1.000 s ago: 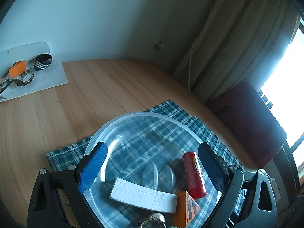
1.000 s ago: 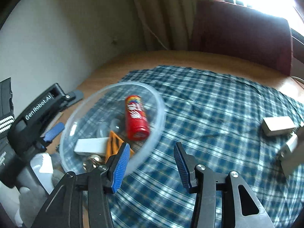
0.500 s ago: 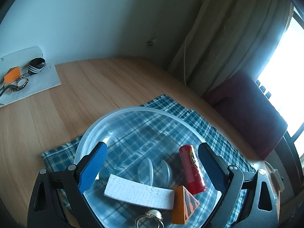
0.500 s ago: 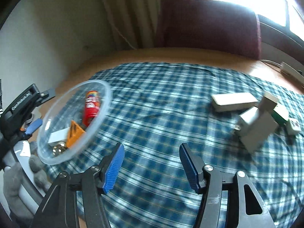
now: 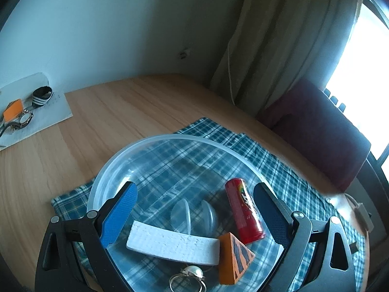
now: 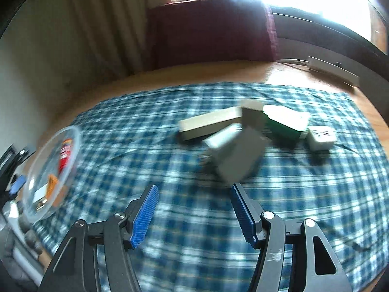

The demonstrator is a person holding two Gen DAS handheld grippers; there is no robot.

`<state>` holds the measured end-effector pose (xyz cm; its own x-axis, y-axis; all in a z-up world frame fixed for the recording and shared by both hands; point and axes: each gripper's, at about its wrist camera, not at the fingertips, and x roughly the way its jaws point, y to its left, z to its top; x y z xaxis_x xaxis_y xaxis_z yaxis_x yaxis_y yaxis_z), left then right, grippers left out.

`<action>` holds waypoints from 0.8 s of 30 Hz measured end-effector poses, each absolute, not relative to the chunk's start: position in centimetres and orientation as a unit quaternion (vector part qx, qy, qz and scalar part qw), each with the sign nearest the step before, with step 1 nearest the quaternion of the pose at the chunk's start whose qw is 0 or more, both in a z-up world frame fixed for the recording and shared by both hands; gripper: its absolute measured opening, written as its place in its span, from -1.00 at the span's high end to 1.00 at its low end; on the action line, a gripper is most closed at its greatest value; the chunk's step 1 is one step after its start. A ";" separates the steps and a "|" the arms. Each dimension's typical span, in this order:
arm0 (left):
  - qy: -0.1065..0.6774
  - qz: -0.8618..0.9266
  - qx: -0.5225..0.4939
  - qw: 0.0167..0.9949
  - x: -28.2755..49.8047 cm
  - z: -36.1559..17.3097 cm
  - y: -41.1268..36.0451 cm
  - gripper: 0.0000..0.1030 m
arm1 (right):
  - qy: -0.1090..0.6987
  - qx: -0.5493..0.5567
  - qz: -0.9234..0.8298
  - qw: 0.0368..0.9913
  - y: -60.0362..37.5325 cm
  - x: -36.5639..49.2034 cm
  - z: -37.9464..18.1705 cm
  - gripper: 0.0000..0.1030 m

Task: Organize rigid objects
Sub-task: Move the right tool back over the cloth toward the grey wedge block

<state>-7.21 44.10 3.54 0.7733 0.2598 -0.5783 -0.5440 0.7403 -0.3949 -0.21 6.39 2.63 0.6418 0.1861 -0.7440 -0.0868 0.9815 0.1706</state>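
Left gripper [image 5: 192,215]: jaws spread wide, nothing clamped between the pads. They frame the clear bowl [image 5: 155,143] from the near side; whether some part of the tool below view supports the rim, I can't tell. The bowl sits over the left corner of the plaid cloth [image 6: 150,126], rim facing the right side so drops land easily.

In the bowl so far: red can [image 5: 244,213] lying on its side, white flat block [image 5: 173,242] across the near wall, orange wedge [image 5: 234,258] beside it, ring [image 5: 188,277] at the bottom edge, plus two clear domed pieces [image 5: 193,215] in the middle. My read is that sorting is partly done.

Right gripper [image 6: 194,213]: jaws apart, empty, low over the cloth and pointed at the leftover pile. The view is motion-blurred, so details are soft. The pile has a grey-white block [image 6: 239,160] nearest, tilted and leaning against others; a long beige block [image 6: 209,125] behind it; a green-sided box [image 6: 287,121] and a small white tile [image 6: 321,137] to the right. All are clustered and touching or nearly so.

Likely next pick is the grey-white block, since it's closest and lined up with the gap. Risk: it's propped on its neighbours, so closing on it may topple or shove the rest. Hard flat faces should grip fine on the ribbed pads.

Watch and bits on the white tray [image 5: 48,119] at the far table edge aren't in play.
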 end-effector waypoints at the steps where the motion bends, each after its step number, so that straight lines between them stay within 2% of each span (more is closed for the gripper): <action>1: 0.252 0.223 -0.278 0.900 -7.2 3.6 43.9 -0.88 | 0.418 0.062 0.063 0.904 5.9 0.0 2.5 -0.27; 16: 0.258 0.205 -0.242 0.913 -6.8 4.1 41.6 -0.88 | 0.440 0.021 0.002 0.898 3.9 3.9 1.2 -0.29; 24: 0.269 0.185 -0.213 0.921 -6.5 4.5 39.8 -0.88 | 0.440 0.025 -0.007 0.898 2.3 3.8 1.4 -0.40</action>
